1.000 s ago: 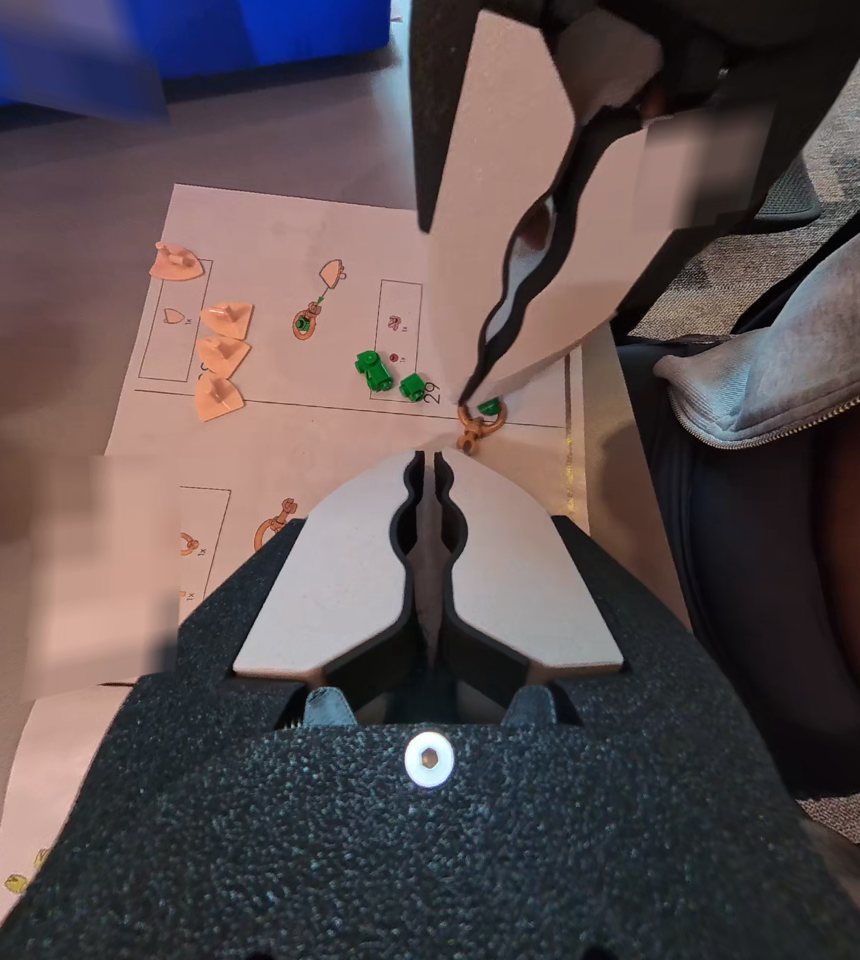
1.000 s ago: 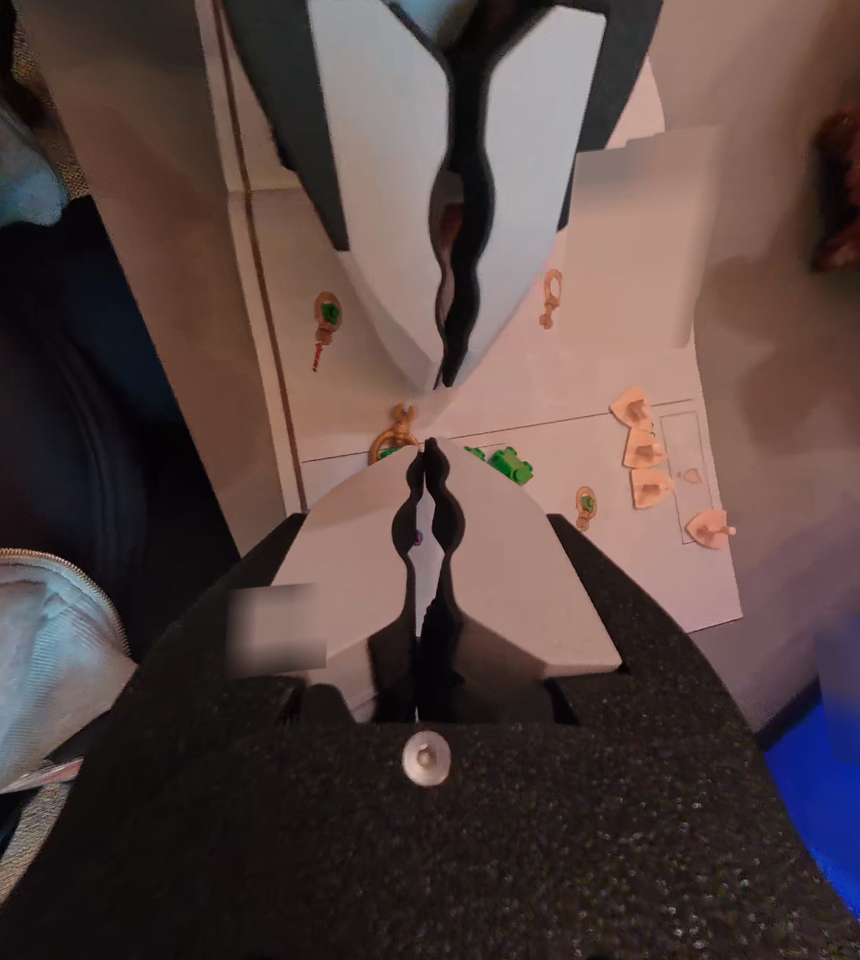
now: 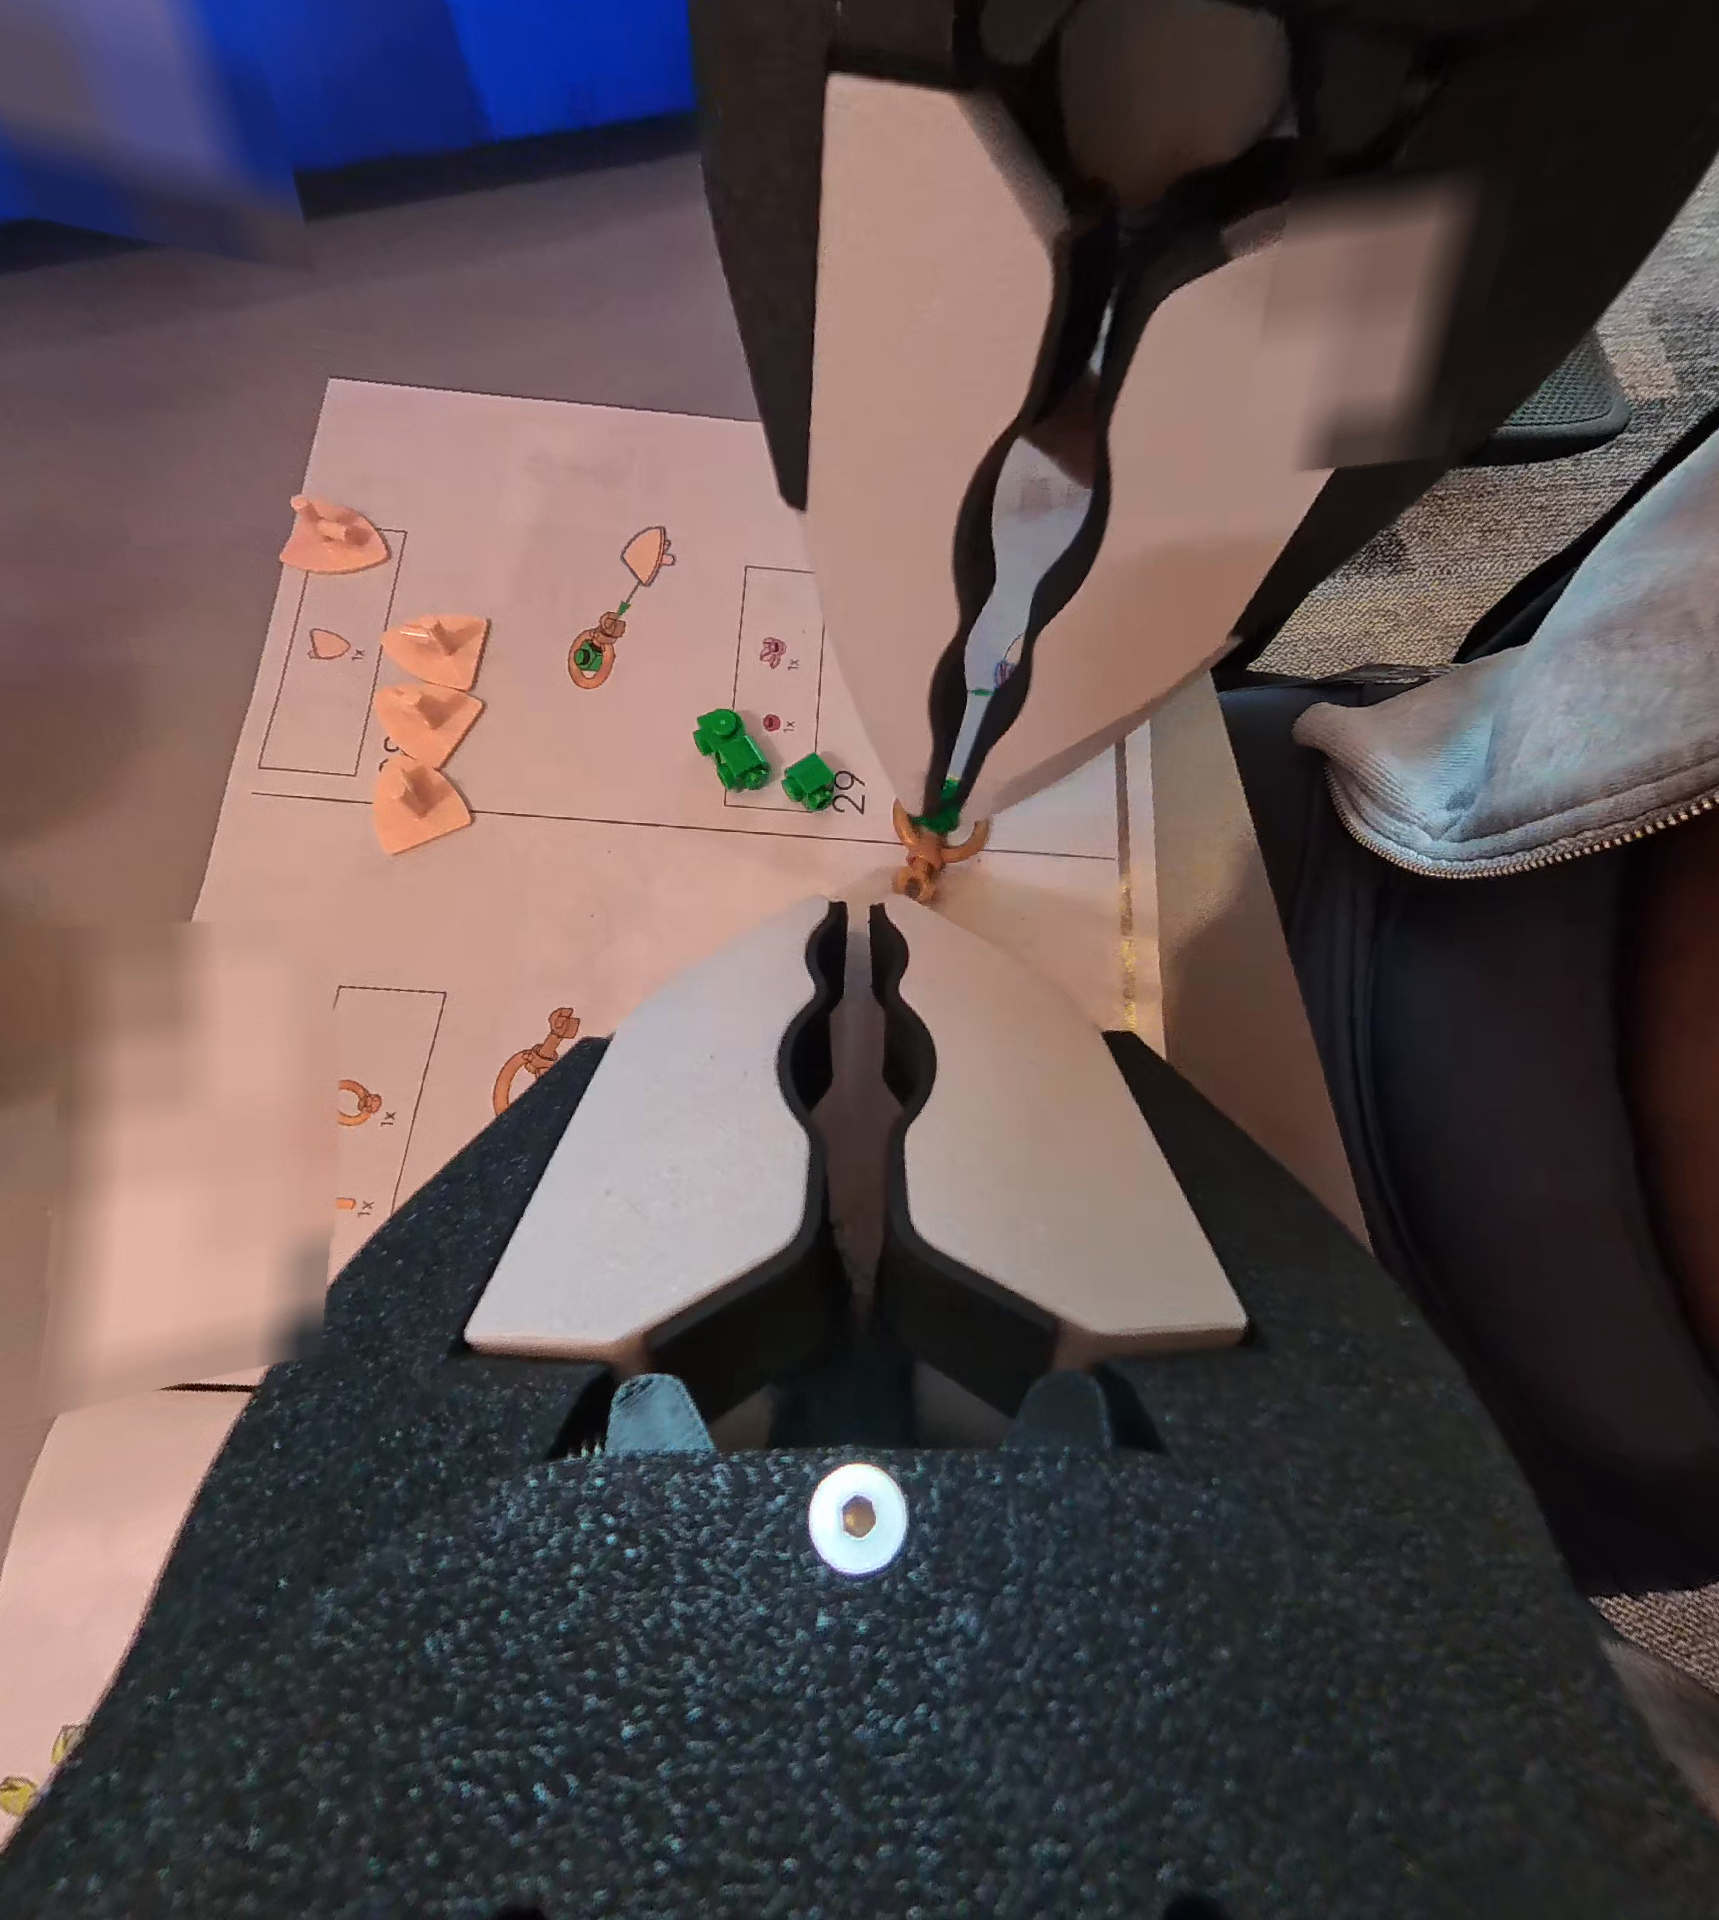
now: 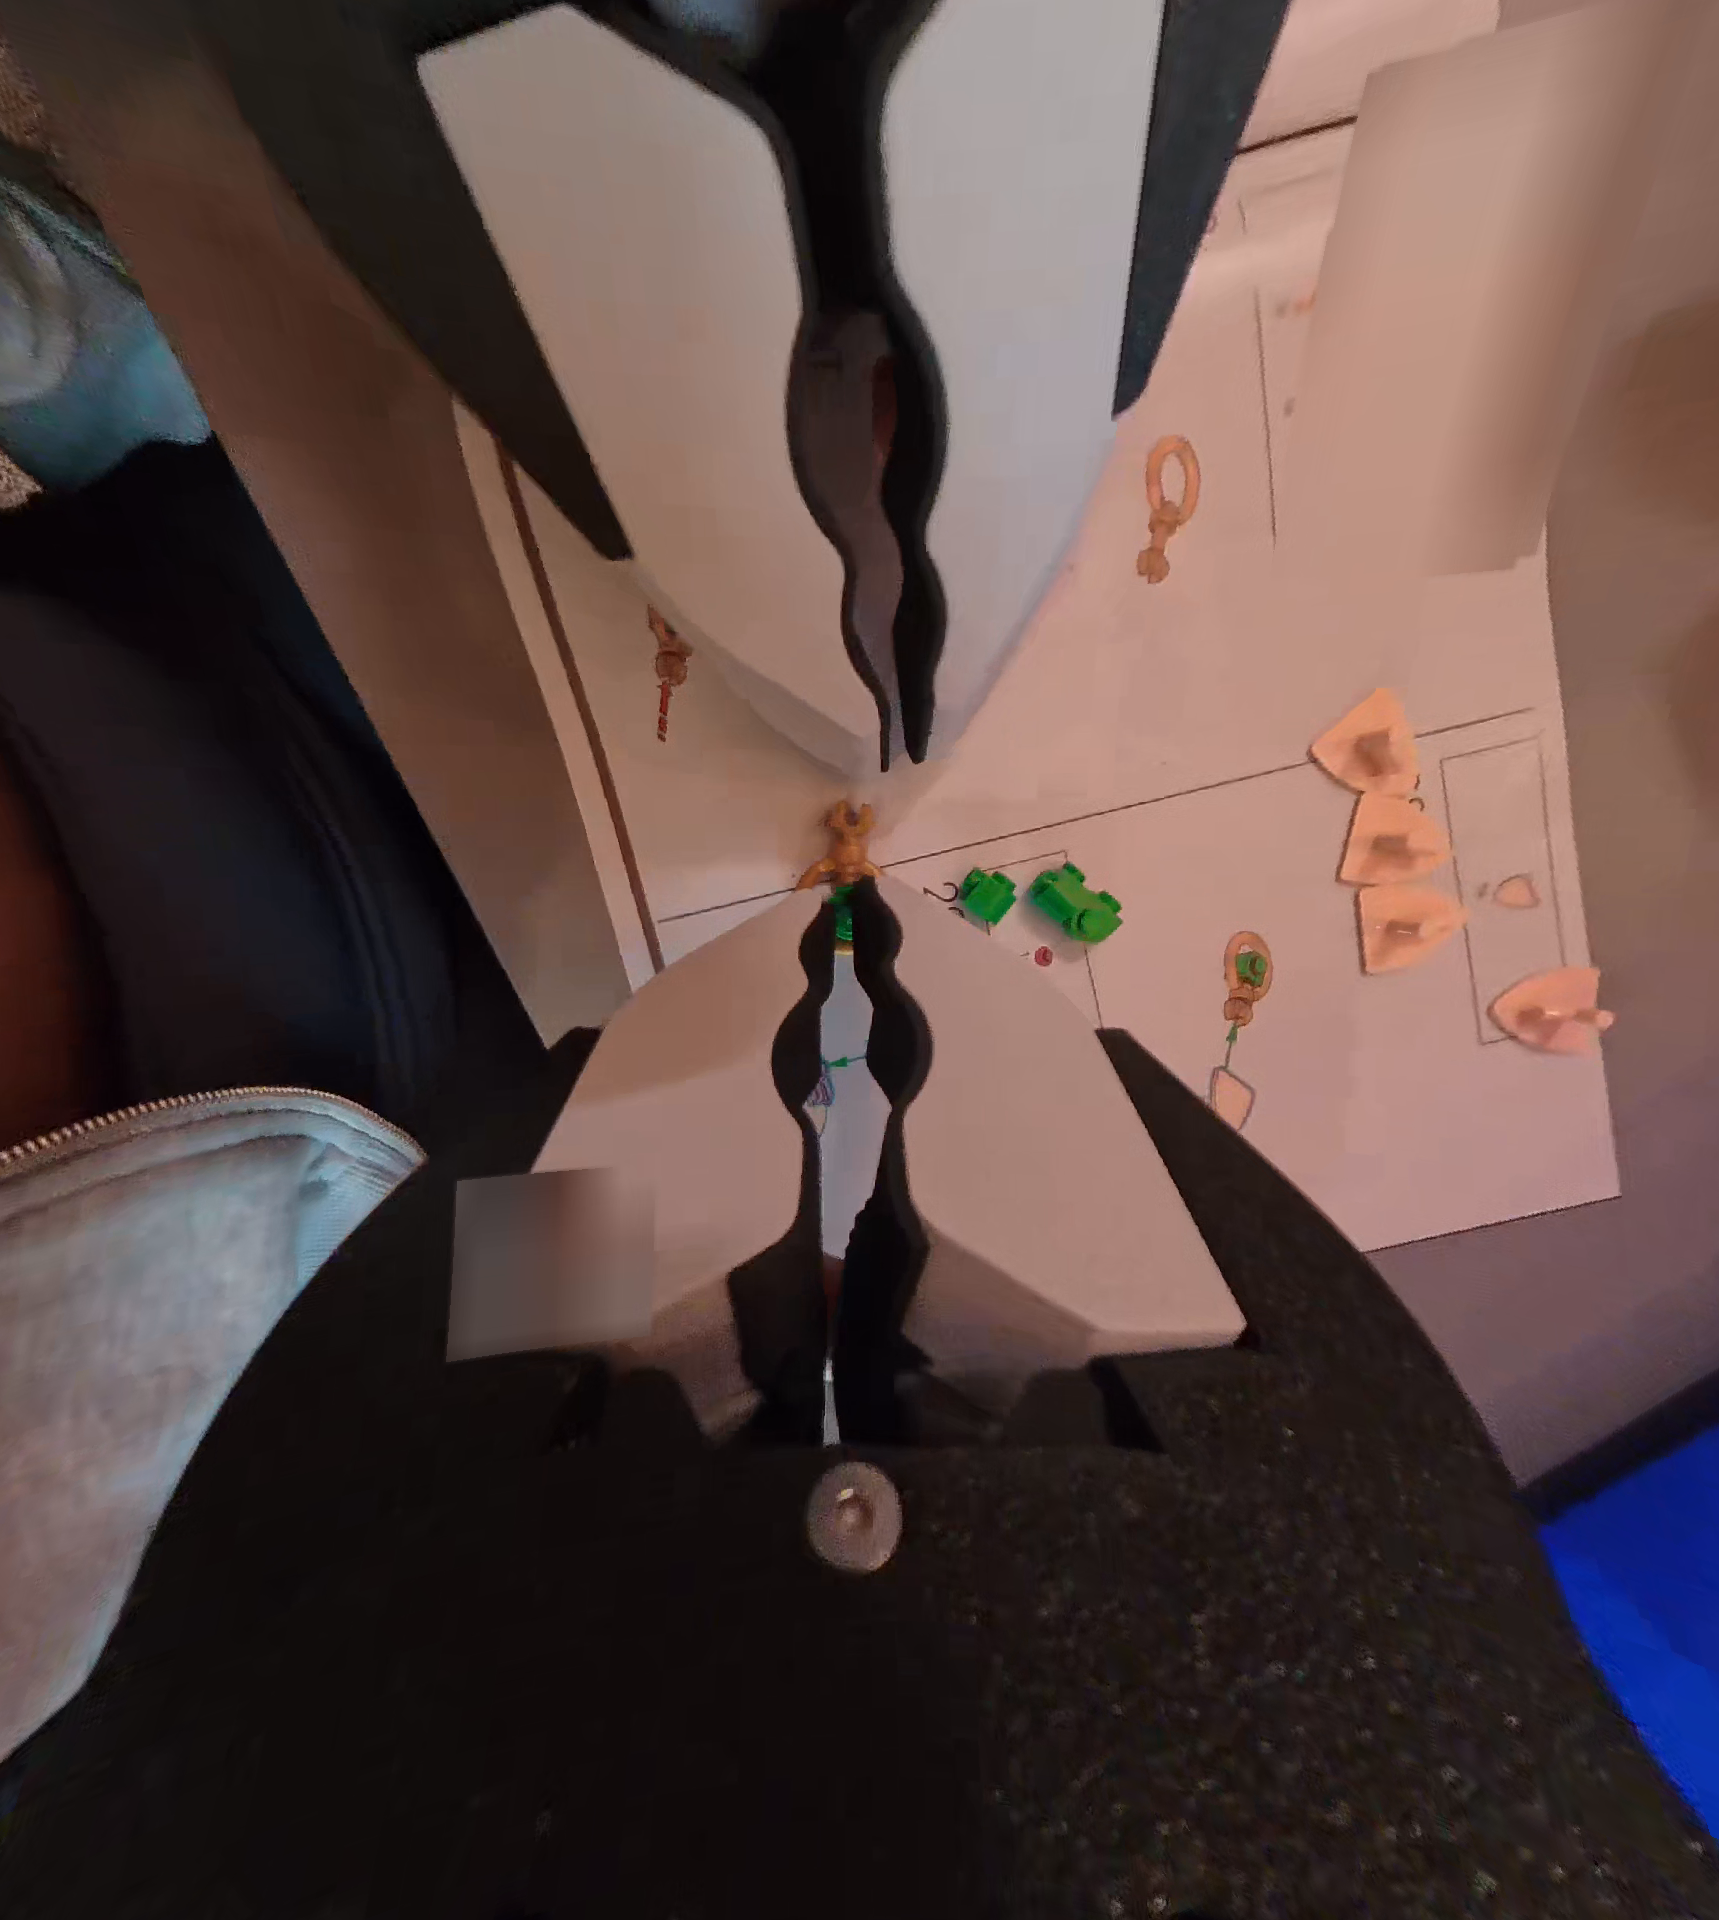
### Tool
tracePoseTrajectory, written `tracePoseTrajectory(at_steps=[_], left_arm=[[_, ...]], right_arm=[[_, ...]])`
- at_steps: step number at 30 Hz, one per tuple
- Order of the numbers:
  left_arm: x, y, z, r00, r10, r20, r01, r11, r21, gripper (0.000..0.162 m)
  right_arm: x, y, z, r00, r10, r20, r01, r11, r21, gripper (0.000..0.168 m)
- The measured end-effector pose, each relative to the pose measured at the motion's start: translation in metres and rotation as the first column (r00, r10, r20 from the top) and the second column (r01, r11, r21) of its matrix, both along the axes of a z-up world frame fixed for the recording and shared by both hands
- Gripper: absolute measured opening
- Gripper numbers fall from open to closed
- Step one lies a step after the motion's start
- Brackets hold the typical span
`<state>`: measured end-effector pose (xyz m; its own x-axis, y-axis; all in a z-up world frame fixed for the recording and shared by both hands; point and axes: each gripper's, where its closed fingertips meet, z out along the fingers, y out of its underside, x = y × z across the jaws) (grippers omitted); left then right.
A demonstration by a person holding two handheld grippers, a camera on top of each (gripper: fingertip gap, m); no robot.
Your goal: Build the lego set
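A tan ring piece with a short stem (image 3: pixel 928 847) lies on the instruction sheet (image 3: pixel 543 862) near its right edge; it also shows in the right wrist view (image 4: pixel 847 844). My right gripper (image 4: pixel 850 902) is shut on a small green piece (image 4: pixel 842 916) and holds it at the ring; from the left wrist view it (image 3: pixel 943 808) comes down from above, with the green piece (image 3: pixel 941 808) inside the ring. My left gripper (image 3: pixel 857 909) is shut, with its tips on the sheet beside the ring's stem. Whether it touches the stem is unclear.
Two loose green pieces (image 3: pixel 730 748) (image 3: pixel 811 779) and several peach shield-shaped pieces (image 3: pixel 429 717) lie on the sheet to the left. A blue bin (image 3: pixel 522 73) stands behind the table. A person's lap and grey jacket (image 3: pixel 1561 727) are past the table's right edge.
My right gripper has brought the green piece from just beside the ring into the ring's opening. My left gripper has stayed shut by the stem.
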<state>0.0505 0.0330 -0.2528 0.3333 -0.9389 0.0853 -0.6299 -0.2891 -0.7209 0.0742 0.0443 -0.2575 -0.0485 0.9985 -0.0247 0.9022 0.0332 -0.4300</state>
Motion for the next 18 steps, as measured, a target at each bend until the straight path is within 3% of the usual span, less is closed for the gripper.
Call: tracePoseTrajectory(at_steps=[8,18], left_arm=[[0.0003,-0.0034,0.0001,1.0,-0.007,-0.004,0.007,1.0,0.002,0.004],[0.0029,-0.0026,-0.0022,1.0,-0.001,-0.012,0.001,1.0,0.01,0.004]], right_arm=[[0.0005,-0.0019,0.0021,0.998,-0.066,0.013,0.067,0.998,-0.015,0.008],[-0.0002,0.0015,0.0023,0.998,-0.025,-0.065,0.028,0.999,0.038,0.006]])
